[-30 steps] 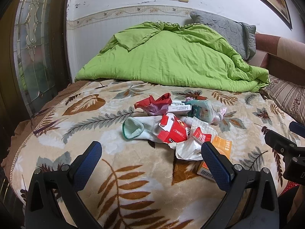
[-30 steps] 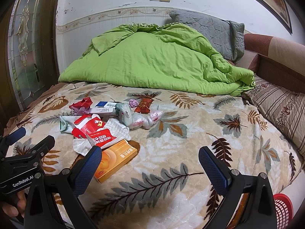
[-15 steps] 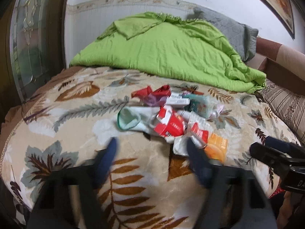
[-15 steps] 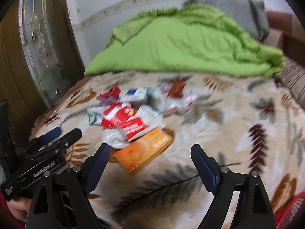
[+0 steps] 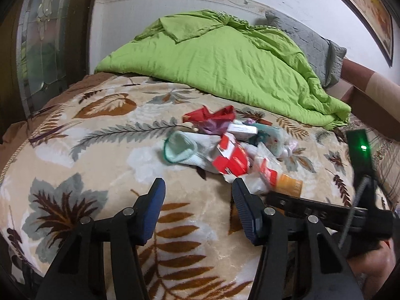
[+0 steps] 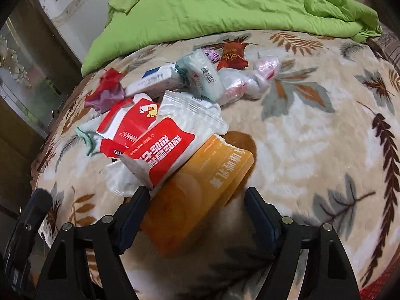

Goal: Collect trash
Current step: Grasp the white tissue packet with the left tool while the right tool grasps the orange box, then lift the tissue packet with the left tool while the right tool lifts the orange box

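A pile of trash lies on the leaf-patterned blanket (image 5: 100,150). In it are an orange box (image 6: 200,187), a red-and-white packet (image 6: 160,147), a torn red carton (image 6: 125,125), a white-and-blue box (image 6: 155,80), a tissue pack (image 6: 205,77) and a clear plastic bag (image 6: 250,80). A pale sock (image 5: 185,147) lies under the pile. My right gripper (image 6: 197,195) points down over the orange box, its jaws closing with the box's near end between them; a gap shows at the right pad. My left gripper (image 5: 198,195) hovers half open and empty, short of the pile.
A green quilt (image 5: 225,57) and a grey pillow (image 5: 312,42) are heaped at the head of the bed. A dark glass door (image 5: 40,50) stands to the left. A striped pillow (image 5: 385,155) lies on the right. A red sliver of a basket (image 6: 380,292) shows below the bed's edge.
My right gripper dropped and tilted down toward the orange box, which now sits between its narrowing jaws. The left jaws went from wide to half open.
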Tool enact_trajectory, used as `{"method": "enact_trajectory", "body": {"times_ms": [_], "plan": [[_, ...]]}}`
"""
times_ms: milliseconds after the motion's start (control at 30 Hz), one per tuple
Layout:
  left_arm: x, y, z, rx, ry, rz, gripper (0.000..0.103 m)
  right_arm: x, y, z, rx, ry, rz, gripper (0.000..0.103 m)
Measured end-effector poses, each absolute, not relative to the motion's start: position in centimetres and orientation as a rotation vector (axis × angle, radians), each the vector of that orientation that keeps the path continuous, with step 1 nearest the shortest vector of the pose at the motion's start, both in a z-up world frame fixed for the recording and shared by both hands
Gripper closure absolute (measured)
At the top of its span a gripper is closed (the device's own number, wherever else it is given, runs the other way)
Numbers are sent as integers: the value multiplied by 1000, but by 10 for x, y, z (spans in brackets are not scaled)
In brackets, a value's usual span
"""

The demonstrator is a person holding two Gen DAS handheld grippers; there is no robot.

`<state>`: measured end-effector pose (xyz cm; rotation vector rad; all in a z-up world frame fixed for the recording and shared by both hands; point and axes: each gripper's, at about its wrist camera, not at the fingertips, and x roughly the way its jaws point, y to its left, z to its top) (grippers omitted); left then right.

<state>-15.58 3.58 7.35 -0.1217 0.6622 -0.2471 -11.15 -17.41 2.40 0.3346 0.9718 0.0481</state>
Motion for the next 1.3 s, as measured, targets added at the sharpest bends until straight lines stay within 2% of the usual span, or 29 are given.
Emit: {"method": "enact_trajectory", "body": {"times_ms": [133,300,833,933,1000,1300], "plan": [[-156,29,73,-117,668,-281,48,-117,-188,25,343,971,49,40],[-151,12,69,-121,699,-354,48,-137,-224,32,409,925,5,51],[-90,-106,38,-64,889,-545,48,-179,-270,73,406,675,-211,52],[-84,-118,28,-39,924,-557,56,-181,-270,76,397,665,-209,52],[-85,-121,27,-11,915,-548,61,-179,-271,76,390,667,-206,52],[-101,-106,40,29,817,-501,63,-180,-261,76,374,671,-166,52]]}}
